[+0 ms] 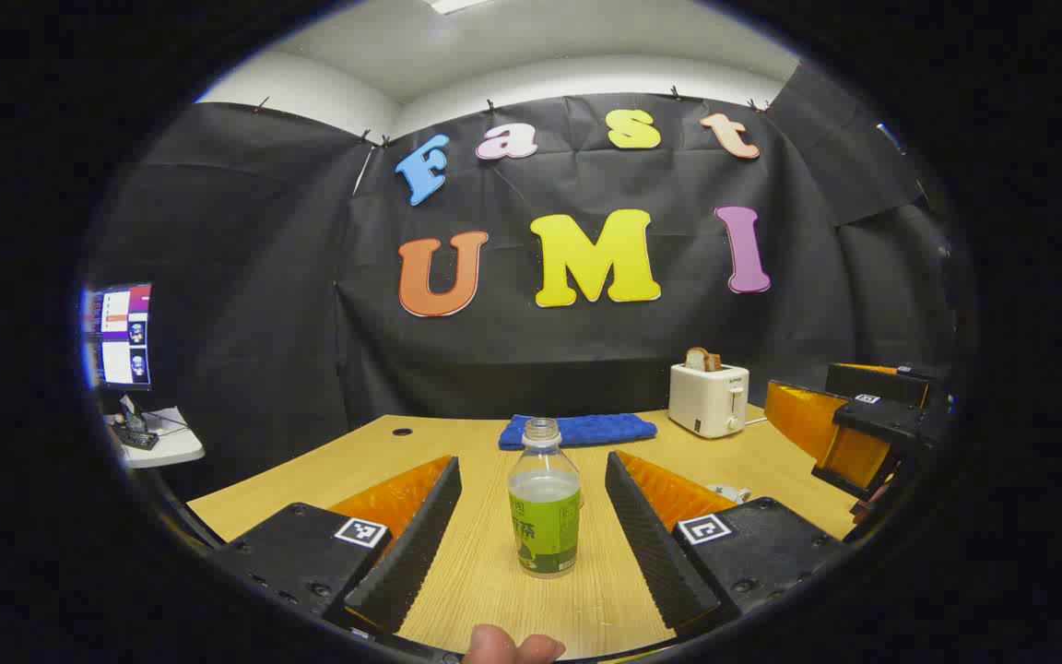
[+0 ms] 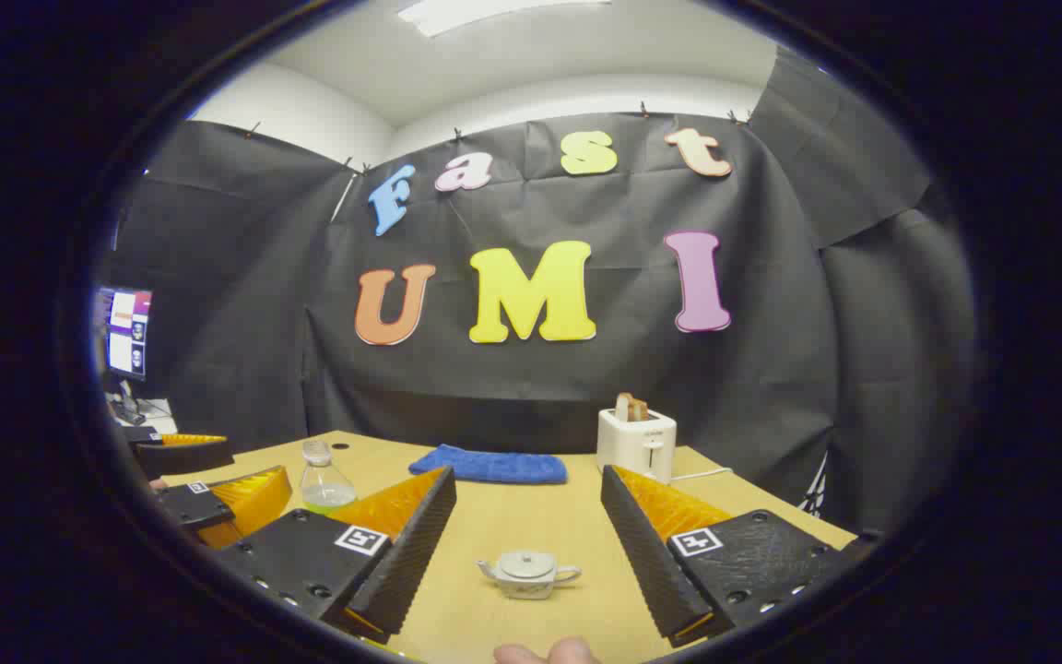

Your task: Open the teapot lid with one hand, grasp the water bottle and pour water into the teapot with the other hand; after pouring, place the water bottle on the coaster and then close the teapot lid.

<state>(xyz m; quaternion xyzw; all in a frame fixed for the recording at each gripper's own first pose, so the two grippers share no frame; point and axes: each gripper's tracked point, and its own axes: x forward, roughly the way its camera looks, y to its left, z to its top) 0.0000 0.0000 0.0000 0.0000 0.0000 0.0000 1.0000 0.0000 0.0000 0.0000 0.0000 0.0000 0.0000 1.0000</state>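
Note:
A clear water bottle (image 1: 544, 503) with a green label and no cap stands upright on the wooden table (image 1: 457, 443). It sits between the fingers of my left gripper (image 1: 533, 466), which is open and not touching it. A small grey teapot (image 2: 526, 574) with its lid on rests on the table between the fingers of my right gripper (image 2: 526, 480), also open and apart from it. In the right gripper view the bottle (image 2: 324, 480) stands at the left, beside the left gripper (image 2: 218, 498). The right gripper (image 1: 849, 433) appears at the right edge of the left gripper view.
A white toaster (image 1: 708, 398) with bread in it stands at the back right of the table. A folded blue cloth (image 1: 577, 430) lies at the back middle. A monitor (image 1: 118, 334) sits on a side desk at the left. A person's fingertip (image 1: 513, 646) shows at the bottom edge.

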